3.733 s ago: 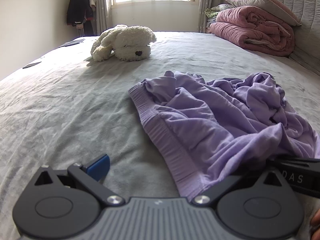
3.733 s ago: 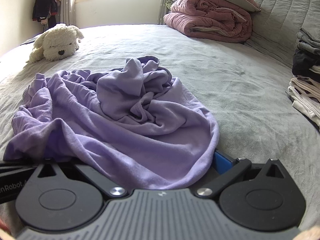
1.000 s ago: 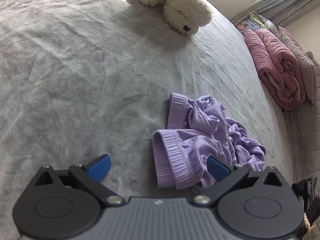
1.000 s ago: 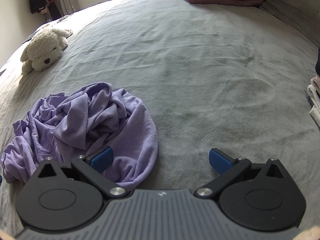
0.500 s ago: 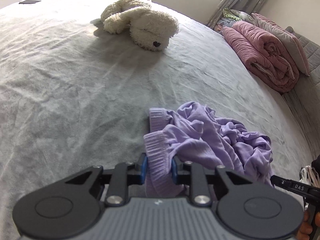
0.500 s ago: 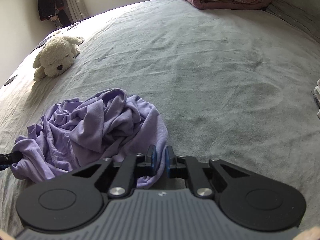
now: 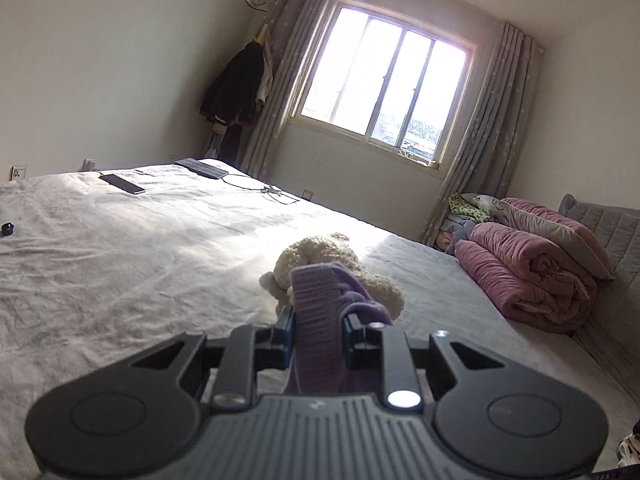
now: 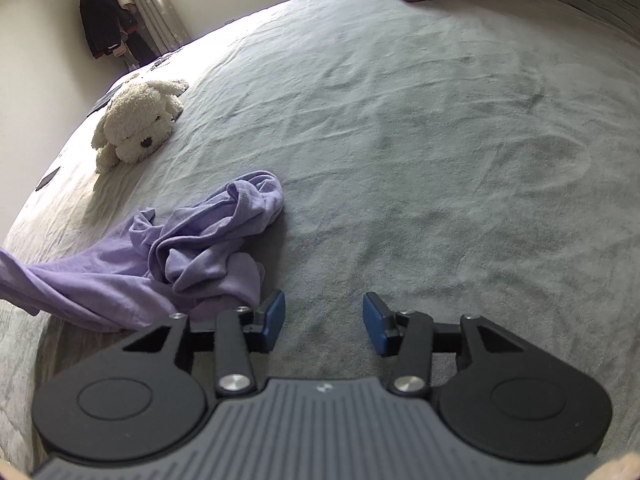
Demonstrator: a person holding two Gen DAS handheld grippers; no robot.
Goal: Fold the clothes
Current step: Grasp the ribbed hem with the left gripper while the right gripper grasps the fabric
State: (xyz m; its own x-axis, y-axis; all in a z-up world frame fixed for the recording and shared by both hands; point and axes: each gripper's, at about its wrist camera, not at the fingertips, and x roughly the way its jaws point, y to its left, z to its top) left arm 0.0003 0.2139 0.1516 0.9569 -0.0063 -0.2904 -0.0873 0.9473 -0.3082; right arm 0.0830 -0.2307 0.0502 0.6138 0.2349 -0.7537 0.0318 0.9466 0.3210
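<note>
My left gripper point(image 7: 318, 330) is shut on the ribbed hem of the purple garment point(image 7: 316, 312) and holds it up, tilted toward the window. In the right wrist view the purple garment point(image 8: 192, 256) is stretched from the left edge down to a crumpled heap on the grey bed point(image 8: 440, 140). My right gripper point(image 8: 323, 322) is open and empty, just right of the heap and close above the bedspread. The garment's lower part is hidden in the left wrist view.
A white plush dog point(image 8: 136, 120) lies at the far left of the bed, also behind the held hem point(image 7: 320, 252). A folded pink quilt point(image 7: 532, 276) lies by the headboard. A phone point(image 7: 122, 184), a tablet point(image 7: 202, 168) and a cable lie at the far side.
My left gripper has lifted the hem off the bed and tilted upward. My right gripper has opened, let go of the garment and sits beside it. The garment is pulled out leftward.
</note>
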